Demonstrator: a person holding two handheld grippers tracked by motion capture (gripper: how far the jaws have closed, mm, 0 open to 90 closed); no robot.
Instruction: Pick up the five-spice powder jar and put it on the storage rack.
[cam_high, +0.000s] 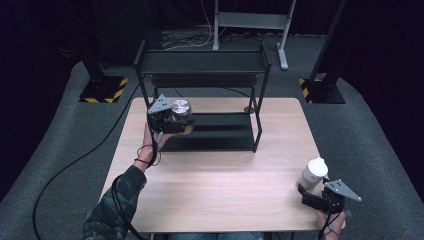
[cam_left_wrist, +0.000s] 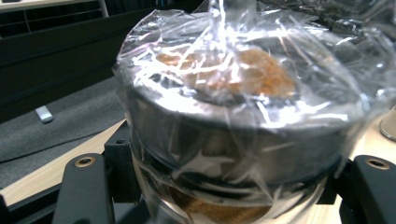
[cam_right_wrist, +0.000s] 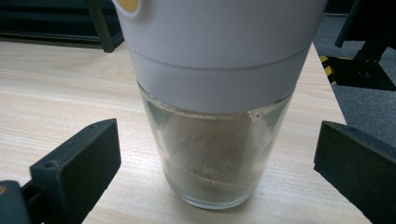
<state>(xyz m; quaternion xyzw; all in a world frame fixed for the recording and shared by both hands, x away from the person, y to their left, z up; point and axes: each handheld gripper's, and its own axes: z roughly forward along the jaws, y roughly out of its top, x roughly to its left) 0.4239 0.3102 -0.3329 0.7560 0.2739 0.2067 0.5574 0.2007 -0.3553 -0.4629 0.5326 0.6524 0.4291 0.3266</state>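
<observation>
1. The left gripper (cam_high: 172, 120) has its fingers (cam_left_wrist: 84, 186) closed against the sides of a film-wrapped round tin (cam_left_wrist: 233, 116) and holds it at the left end of the black rack (cam_high: 202, 62), over the lower shelf (cam_high: 220, 132).
2. The right gripper (cam_high: 312, 192) stands wide open, fingers (cam_right_wrist: 79, 158) either side of a white-lidded glass jar (cam_right_wrist: 215, 140) on the table (cam_high: 215, 185), apart from it.
3. Risk: the slick film could let the tin slide.
4. Closing off-centre might tip the jar near the table's edge.
</observation>
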